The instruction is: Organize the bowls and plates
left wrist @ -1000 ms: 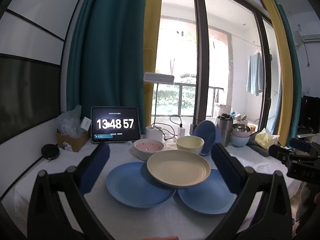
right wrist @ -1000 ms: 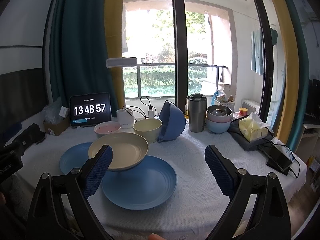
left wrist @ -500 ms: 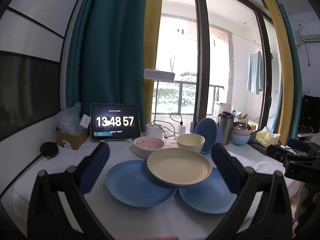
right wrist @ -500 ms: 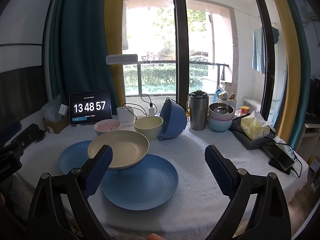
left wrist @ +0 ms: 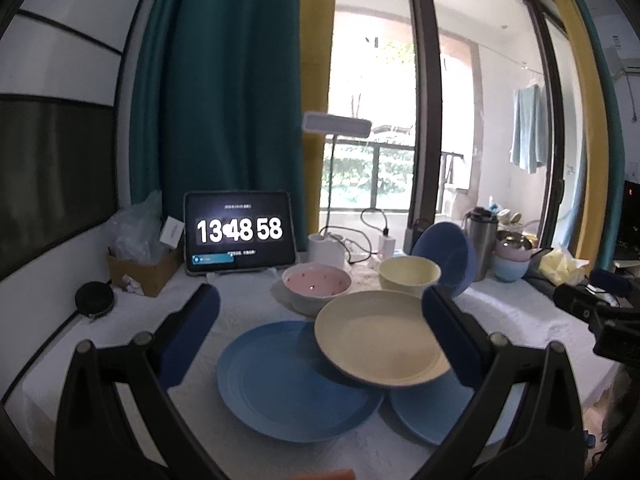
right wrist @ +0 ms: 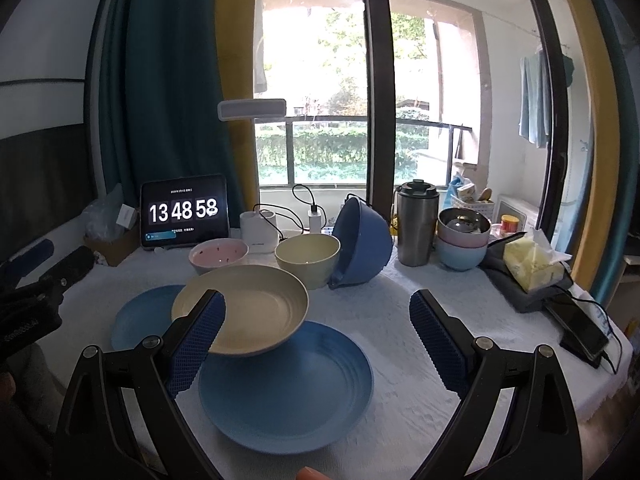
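- Left wrist view: the left gripper (left wrist: 320,316) has its fingers (left wrist: 192,330) spread wide with nothing between them; the pads are dark blue and padded on black angular frames.
- On the desk (left wrist: 132,328), under a white textured cloth, a round, smooth blue plate (left wrist: 288,380) lies flat at near centre.
- A second blue plate (left wrist: 424,416) lies to its right, partly hidden.
- A shallow, matte cream plate (left wrist: 380,340) sits tilted, resting across the rims of both blue plates.
- Farther back stand a pink speckled bowl (left wrist: 316,282) and a cream bowl (left wrist: 408,274); a deep blue bowl (left wrist: 448,252) leans on its side just right of the cream one.
- A tablet (left wrist: 239,232) showing 13:48:58 stands at far left.

- Right wrist view: the right gripper (right wrist: 318,338) also has its fingers (right wrist: 436,340) wide apart and empty, the pads knurled blue.
- The cream plate (right wrist: 248,304) overlaps the near blue plate (right wrist: 288,384) and the left blue plate (right wrist: 140,312).
- Beyond are the pink bowl (right wrist: 218,254), cream bowl (right wrist: 306,258) and the tipped blue bowl (right wrist: 362,244).
- A brushed-steel tumbler (right wrist: 416,228) stands upright at far right, beside stacked bowls (right wrist: 462,240) with a metal one on top.
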`<state>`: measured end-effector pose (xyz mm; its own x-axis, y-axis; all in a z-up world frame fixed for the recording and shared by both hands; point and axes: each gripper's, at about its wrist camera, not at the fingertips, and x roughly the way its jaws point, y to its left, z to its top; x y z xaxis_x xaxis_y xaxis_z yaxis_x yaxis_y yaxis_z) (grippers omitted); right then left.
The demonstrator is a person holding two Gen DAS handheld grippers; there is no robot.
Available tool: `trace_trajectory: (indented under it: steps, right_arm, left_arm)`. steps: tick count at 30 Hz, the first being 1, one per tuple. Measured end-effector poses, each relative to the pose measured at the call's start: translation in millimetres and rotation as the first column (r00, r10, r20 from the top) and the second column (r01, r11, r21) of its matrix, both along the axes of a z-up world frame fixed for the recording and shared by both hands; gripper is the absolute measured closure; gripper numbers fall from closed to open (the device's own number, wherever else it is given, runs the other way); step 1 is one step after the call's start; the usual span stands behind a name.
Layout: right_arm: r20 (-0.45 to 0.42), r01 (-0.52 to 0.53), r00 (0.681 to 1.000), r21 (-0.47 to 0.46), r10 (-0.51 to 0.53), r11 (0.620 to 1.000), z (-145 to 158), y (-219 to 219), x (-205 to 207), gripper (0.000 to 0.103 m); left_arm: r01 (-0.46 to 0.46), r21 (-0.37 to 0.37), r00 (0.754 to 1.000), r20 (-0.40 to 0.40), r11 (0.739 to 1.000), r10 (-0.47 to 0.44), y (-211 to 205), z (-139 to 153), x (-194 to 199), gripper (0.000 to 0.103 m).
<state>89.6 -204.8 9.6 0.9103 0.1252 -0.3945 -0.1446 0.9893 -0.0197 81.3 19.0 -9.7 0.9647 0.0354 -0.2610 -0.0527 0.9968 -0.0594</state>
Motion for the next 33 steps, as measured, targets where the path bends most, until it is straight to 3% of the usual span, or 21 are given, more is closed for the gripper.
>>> trace_trajectory:
  steps: [19,29,31,33]
  right_arm:
    - [-0.148,-0.025,0.989,0.018,0.027,1.0,-43,17,92,0.007]
    - [-0.267,-0.03,0.963,0.065,0.046,0.997,-74,17,130,0.018]
    - [-0.304,-0.038,0.951,0.076,0.059,0.996,-79,19,137,0.024]
    - [-0.331,-0.042,0.941,0.085,0.067,0.996,-82,20,142,0.029]
  left_arm:
    - [-0.011,-0.059,0.975,-0.221,0.998,-0.002,19,-50,95,0.001]
    - [0.014,-0.075,0.941,-0.337,0.997,-0.038,10,-72,128,0.002]
    - [0.015,-0.081,0.927,-0.373,0.997,-0.045,10,-78,134,0.015]
    - [0.017,-0.088,0.911,-0.409,0.996,-0.051,9,-86,140,0.017]
